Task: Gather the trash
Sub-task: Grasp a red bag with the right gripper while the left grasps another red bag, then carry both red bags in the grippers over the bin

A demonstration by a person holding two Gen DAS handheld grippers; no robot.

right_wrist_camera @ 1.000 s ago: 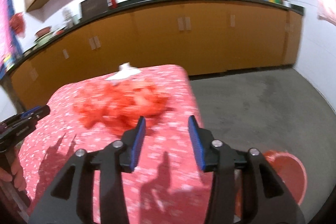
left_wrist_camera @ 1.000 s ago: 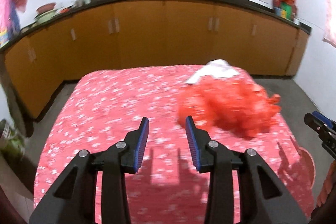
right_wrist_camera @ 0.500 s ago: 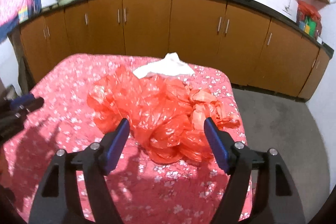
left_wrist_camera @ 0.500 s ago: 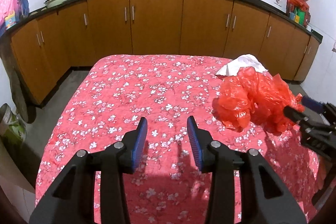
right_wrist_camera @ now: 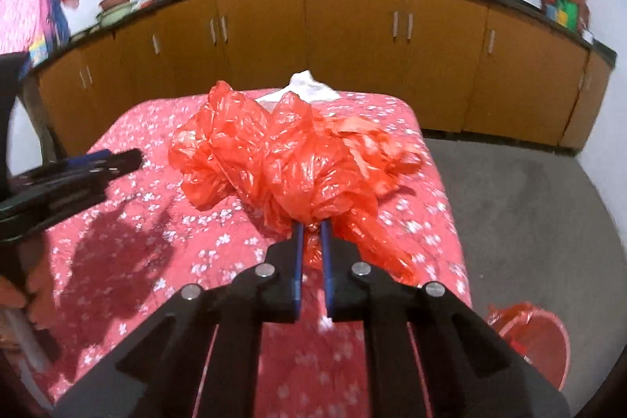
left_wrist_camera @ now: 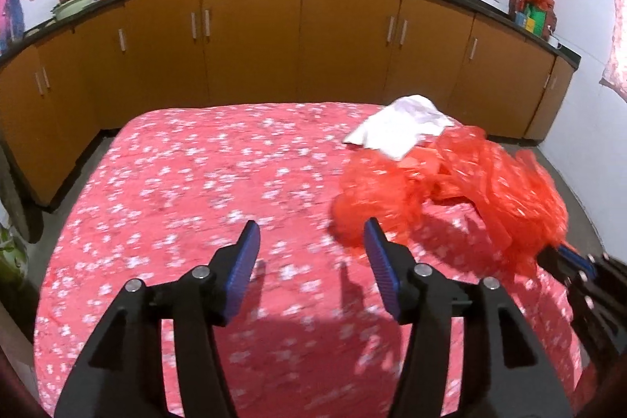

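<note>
Trash on the table [left_wrist_camera: 203, 183] amounted to a crumpled red plastic bag [right_wrist_camera: 282, 159] heaped toward the right edge, with a white piece of paper or cloth [left_wrist_camera: 399, 128] lying just behind it near the far right corner. The table wore a red cloth printed with small white flowers, and the bag sat loose on it, not weighted or tied that I could see.

The right tongs [right_wrist_camera: 312, 228] were closing, narrowed to a slit with a gathered twist of the bag pinched between the blue pads. Taking the near end, where the film bunched thin, was probably the point: a wad that narrow fits the jaws, and the rest would trail along when lifted.

The left tongs [left_wrist_camera: 311, 230] were opening, held over bare cloth just beside the bag's left lobe, with nothing between the pads. They looked placed to take that free lobe or to steady the heap.

A red bucket [right_wrist_camera: 537, 339] with a red liner stood on the floor off the table's near right corner, likely where the trash belonged.

No brand or writing could be read anywhere; the colourful boxes on the counter were too small to make out.
</note>
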